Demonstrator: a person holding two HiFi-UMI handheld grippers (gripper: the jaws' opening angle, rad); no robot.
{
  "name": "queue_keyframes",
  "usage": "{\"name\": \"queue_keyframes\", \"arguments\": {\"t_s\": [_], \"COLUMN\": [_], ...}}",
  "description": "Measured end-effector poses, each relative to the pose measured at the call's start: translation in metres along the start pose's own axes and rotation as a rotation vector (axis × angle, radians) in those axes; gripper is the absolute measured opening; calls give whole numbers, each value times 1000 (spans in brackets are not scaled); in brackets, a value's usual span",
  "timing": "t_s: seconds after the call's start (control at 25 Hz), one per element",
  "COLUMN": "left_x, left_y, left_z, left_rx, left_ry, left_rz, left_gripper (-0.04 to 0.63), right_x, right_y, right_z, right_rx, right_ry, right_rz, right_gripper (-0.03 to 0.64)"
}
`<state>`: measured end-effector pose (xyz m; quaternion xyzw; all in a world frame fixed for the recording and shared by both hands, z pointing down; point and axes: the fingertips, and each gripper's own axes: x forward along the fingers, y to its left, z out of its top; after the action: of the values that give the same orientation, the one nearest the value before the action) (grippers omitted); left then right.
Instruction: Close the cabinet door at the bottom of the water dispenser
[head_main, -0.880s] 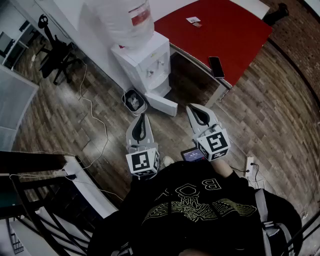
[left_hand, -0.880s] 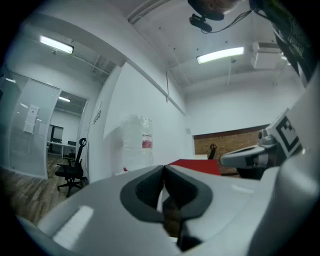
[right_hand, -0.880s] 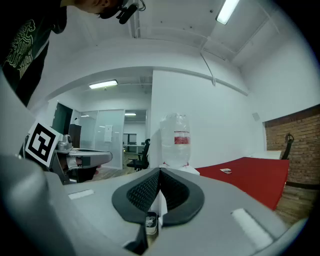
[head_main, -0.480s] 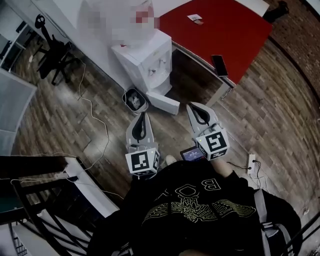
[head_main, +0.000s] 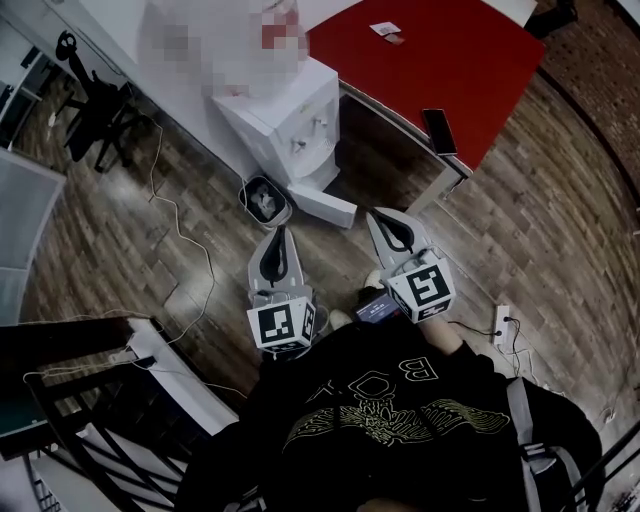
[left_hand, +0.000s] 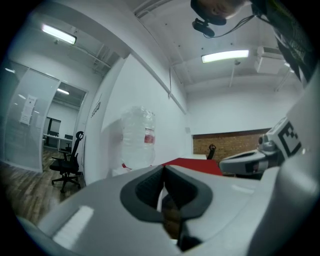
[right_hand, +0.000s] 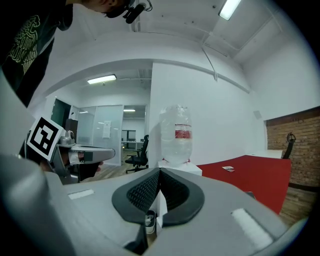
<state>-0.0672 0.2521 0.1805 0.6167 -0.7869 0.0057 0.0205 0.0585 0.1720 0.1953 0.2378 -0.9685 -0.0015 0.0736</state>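
The white water dispenser stands against the wall with a large clear bottle on top. Its bottom cabinet door hangs open, swung out over the wooden floor. My left gripper is held level and shut, with nothing between its jaws, a short way in front of the dispenser. My right gripper is also shut and empty, just right of the open door and apart from it. The bottle rises beyond the left gripper, and the right gripper points at the dispenser.
A small round bin sits on the floor left of the open door. The red table with a phone stands to the right. Cables trail over the floor, a power strip lies right, and an office chair stands far left.
The head view has shifted slightly. Both grippers keep the same shut pose in front of the dispenser, and the door stays open.
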Motion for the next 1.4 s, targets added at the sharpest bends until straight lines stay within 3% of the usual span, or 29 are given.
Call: {"name": "queue_keyframes", "arguments": {"t_s": [0.56, 0.88, 1.24, 1.4], "left_x": [99, 138, 198, 223], "left_y": [11, 12, 50, 59], "left_z": [30, 16, -1, -17], "left_rx": [31, 63, 66, 97], "left_ry": [-25, 19, 33, 52], "left_rz": [92, 77, -59, -144], "left_gripper": [8, 8, 8, 8], "right_x": [71, 116, 178, 189], "right_y": [-71, -90, -97, -103], "right_z": [14, 14, 20, 4], "right_rx": [-27, -8, 11, 15], "right_ry": [-5, -11, -31, -23], "right_rz": [111, 131, 102, 35], "right_gripper": [-7, -6, -6, -3]}}
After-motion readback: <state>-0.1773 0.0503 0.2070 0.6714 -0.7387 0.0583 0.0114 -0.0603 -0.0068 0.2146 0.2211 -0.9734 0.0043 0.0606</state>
